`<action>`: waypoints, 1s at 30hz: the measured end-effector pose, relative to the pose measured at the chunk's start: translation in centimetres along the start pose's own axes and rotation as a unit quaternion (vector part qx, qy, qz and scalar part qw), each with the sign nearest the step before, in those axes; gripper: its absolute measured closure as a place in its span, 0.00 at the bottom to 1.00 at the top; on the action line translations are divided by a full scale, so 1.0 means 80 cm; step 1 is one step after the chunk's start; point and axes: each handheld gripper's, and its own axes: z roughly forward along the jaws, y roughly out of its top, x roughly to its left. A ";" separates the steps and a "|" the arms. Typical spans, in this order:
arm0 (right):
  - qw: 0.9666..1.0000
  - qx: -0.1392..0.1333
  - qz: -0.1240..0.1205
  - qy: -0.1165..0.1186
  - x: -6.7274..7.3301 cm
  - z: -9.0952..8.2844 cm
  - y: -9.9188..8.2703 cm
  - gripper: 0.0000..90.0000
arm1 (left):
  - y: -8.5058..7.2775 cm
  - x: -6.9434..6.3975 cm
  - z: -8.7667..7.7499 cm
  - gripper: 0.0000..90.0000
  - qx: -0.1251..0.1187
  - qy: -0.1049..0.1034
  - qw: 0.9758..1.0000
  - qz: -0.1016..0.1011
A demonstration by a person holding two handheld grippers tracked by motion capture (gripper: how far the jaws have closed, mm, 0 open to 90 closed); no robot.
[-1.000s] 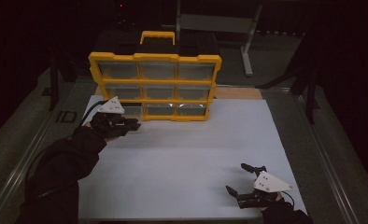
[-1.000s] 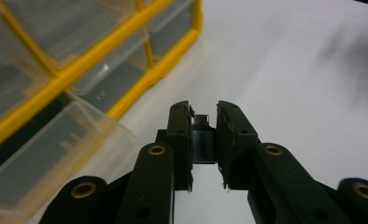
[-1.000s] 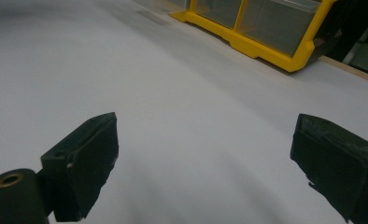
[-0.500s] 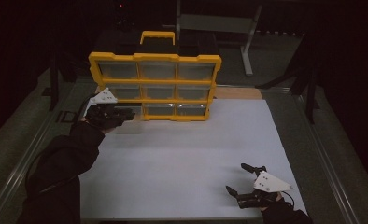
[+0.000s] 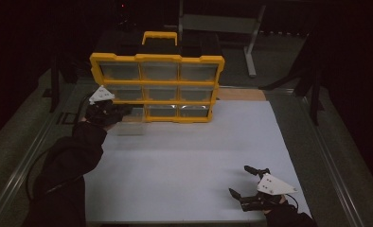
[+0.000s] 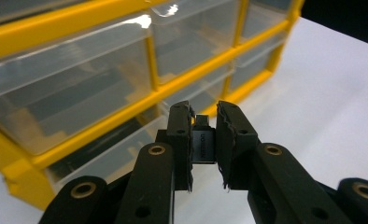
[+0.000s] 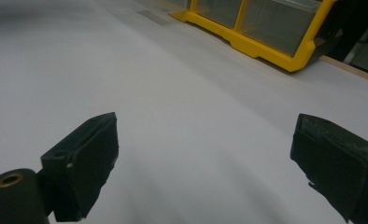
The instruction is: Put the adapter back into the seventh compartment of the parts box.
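Observation:
A yellow organizer [image 5: 157,57] with clear drawers stands upright at the back of the white table [image 5: 189,156]. Its bottom-left drawer [image 5: 130,124] sticks out toward me, blurred. My left gripper [image 5: 126,110] is at the organizer's lower left corner, jaws pointing at it. In the left gripper view the left gripper [image 6: 204,116] has its jaws nearly together on a small dark block [image 6: 203,145] with pale lettering; what it is I cannot tell. My right gripper [image 5: 239,180] lies near the table's front right with its jaws wide apart. The right gripper [image 7: 203,158] has bare table between its jaws.
The organizer [image 7: 266,44] stands far off in the right gripper view. A metal frame rail [image 5: 38,146] runs along the table's left side. A wooden strip [image 5: 241,93] lies behind the white sheet at the right of the organizer.
My left hand and its gripper have slid left and a little away from me along the organizer's lower left corner. The right gripper has stayed put.

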 end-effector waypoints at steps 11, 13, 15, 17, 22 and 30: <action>1.000 0.001 -0.001 0.001 0.000 0.000 0.000 0.09 | -0.013 0.007 0.015 0.84 -0.014 0.030 0.999 -0.021; 1.000 0.001 0.000 0.001 0.000 0.000 0.000 0.09 | -0.015 0.008 0.018 0.84 -0.018 0.034 0.999 -0.025; 1.000 0.001 -0.001 0.001 0.000 0.000 0.000 0.09 | -0.017 0.008 0.020 0.84 -0.018 0.040 0.999 -0.027; 1.000 0.001 -0.001 0.002 0.000 0.001 0.000 0.09 | -0.019 0.008 0.022 0.84 -0.019 0.042 0.998 -0.030; 1.000 0.001 0.001 0.001 0.000 0.001 0.000 0.09 | -0.024 0.008 0.027 0.84 -0.023 0.054 0.998 -0.034; 1.000 0.002 0.000 0.002 0.000 0.001 -0.001 0.09 | -0.030 0.008 0.034 0.84 -0.021 0.060 0.997 -0.037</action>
